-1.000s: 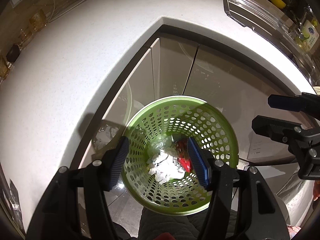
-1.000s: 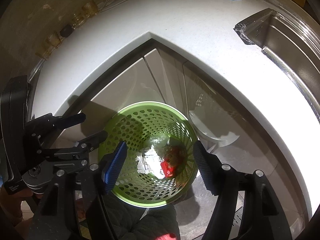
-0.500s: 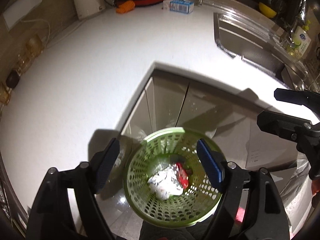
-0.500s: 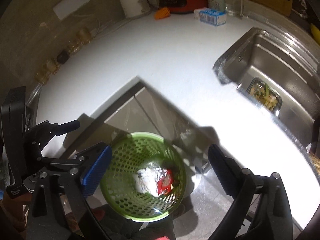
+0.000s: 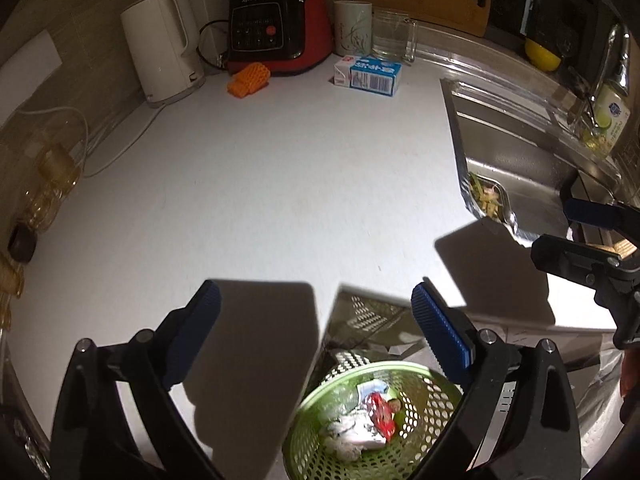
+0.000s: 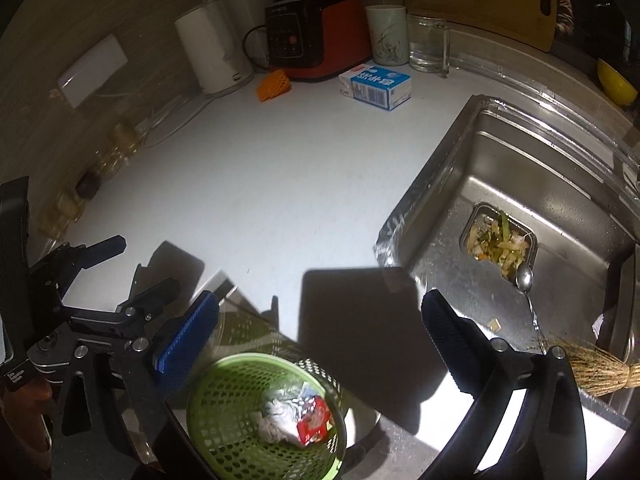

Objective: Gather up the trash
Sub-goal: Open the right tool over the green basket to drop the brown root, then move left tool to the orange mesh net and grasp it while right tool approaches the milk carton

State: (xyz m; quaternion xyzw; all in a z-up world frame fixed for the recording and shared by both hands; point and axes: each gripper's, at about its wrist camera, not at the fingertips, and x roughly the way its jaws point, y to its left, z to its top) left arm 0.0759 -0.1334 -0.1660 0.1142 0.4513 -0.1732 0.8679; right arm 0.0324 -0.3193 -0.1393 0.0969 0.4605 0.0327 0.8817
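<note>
A green perforated basket stands on the floor below the counter corner, holding crumpled white paper and a red wrapper. My left gripper hangs above the counter edge with its jaws opening and nothing between them. My right gripper is open and empty, high over the same basket. It also shows at the right of the left wrist view as the right gripper. A blue-and-white milk carton and an orange foam net lie at the back of the white counter.
Along the back wall stand a white kettle, a red blender base, a cup and a glass mug. The steel sink has a strainer of food scraps, a spoon and a straw brush. Amber glasses line the left wall.
Both grippers have risen and drawn back from the basket, which has slid to the bottom of both views. Both pairs of jaws have spread wider. The counter's back now shows.
</note>
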